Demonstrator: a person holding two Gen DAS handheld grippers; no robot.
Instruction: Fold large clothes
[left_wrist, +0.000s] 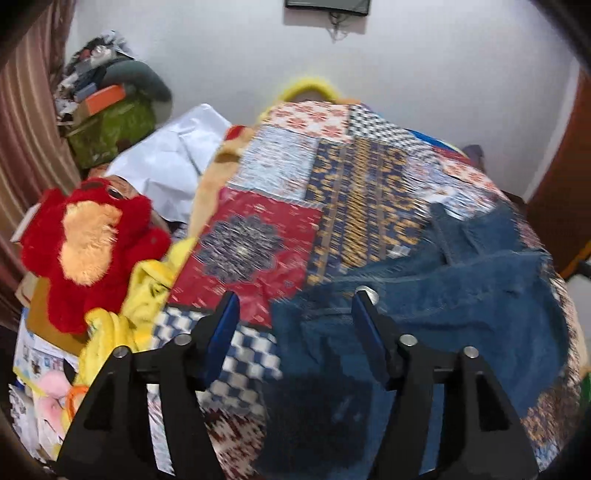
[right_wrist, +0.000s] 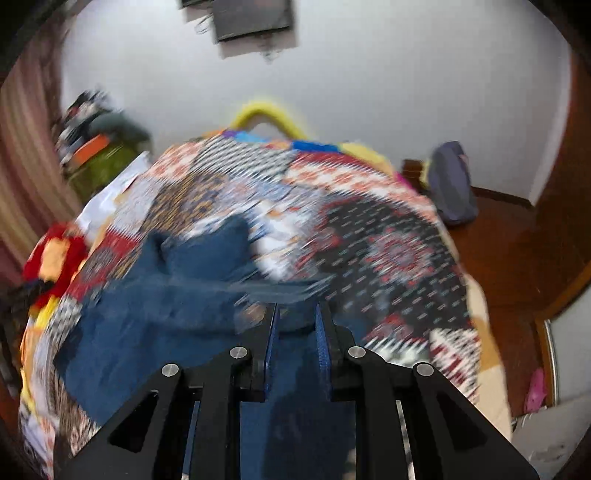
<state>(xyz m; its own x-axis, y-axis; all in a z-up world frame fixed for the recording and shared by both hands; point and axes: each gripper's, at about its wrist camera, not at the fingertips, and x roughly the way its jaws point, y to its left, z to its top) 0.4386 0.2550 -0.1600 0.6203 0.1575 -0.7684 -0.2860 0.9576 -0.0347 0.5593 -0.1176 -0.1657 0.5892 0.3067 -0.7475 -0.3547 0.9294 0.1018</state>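
Patchwork bed (left_wrist: 258, 229): jeans (left_wrist: 461, 295) under spread left tool (left_wrist: 295, 310); right tool (right_wrist: 295, 314) seemingly pinching denim.

Even, soft indoor light; both fisheye views bend at dark corners, the right-wrist view badly motion-blurred.

Patchwork bedspread (left_wrist: 280, 221) covered bed. Red plush toy (left_wrist: 88, 236) lay at its left edge, beside yellow fabric (left_wrist: 147, 291). Striped curtain (left_wrist: 26, 122) hung left. Dark screen (right_wrist: 251, 18) mounted on white wall (left_wrist: 443, 81).

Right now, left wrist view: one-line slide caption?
Open left gripper above blue denim garment on patchwork bedspread, red plush toy alongside.
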